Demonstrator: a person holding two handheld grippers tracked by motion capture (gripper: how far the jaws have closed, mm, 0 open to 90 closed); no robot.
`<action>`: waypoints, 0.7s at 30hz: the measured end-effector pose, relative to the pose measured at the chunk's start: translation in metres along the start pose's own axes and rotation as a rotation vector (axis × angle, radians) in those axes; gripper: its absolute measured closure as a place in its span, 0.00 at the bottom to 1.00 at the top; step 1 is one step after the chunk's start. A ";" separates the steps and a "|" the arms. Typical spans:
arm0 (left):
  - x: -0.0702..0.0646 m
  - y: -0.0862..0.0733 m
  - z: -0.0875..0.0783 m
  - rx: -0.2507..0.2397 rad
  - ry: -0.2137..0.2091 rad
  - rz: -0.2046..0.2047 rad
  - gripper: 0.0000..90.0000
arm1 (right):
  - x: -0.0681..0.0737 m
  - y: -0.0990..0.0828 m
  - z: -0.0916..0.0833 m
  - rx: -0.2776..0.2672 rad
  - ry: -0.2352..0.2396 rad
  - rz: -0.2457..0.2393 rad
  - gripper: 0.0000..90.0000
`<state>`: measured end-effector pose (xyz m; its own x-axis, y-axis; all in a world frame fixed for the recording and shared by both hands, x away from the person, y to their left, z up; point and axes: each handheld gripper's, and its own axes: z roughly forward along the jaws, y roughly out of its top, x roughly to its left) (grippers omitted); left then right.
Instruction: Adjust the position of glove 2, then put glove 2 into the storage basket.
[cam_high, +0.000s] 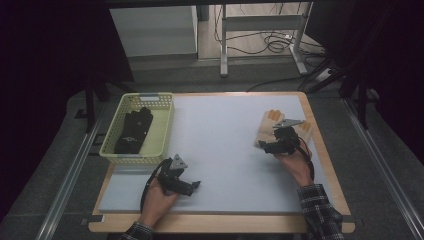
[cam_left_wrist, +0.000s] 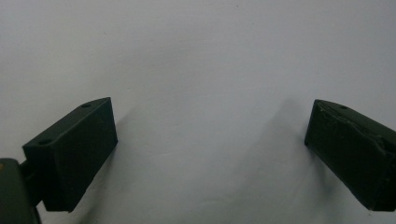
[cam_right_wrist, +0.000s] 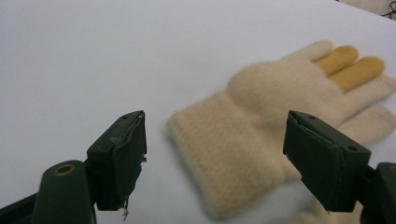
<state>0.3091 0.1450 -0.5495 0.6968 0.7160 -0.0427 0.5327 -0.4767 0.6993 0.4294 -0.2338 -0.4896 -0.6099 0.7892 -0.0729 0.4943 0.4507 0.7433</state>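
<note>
A cream knitted glove (cam_high: 268, 125) with orange fingertips lies flat near the right edge of the white mat (cam_high: 225, 155). My right gripper (cam_high: 267, 146) hovers at its cuff end, pointing left. In the right gripper view the glove (cam_right_wrist: 275, 93) stretches away with its cuff low between the wide-apart jaws, and the right gripper (cam_right_wrist: 215, 128) is open with neither pad on the wool. My left gripper (cam_high: 196, 185) rests at the front left of the mat, open. In the left gripper view the left gripper (cam_left_wrist: 210, 116) has bare mat between its jaws.
A pale yellow basket (cam_high: 166, 131) stands at the mat's left edge with black gloves (cam_high: 132, 131) inside. The mat lies on a wooden table (cam_high: 321, 150). Behind the table are a desk frame and cables on the floor.
</note>
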 end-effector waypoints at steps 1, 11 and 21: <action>0.000 0.000 0.000 0.000 -0.001 0.000 0.03 | -0.002 0.002 0.002 0.004 -0.003 0.005 0.24; 0.000 0.000 0.000 0.001 -0.001 0.001 0.03 | -0.019 0.013 0.020 0.023 -0.049 0.007 0.25; 0.000 0.000 0.000 0.001 -0.001 0.001 0.03 | -0.036 0.022 0.037 0.050 -0.096 0.017 0.32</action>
<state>0.3092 0.1451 -0.5495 0.6981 0.7148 -0.0426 0.5322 -0.4781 0.6987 0.4849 -0.2369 -0.4957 -0.5401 0.8321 -0.1261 0.5357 0.4555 0.7110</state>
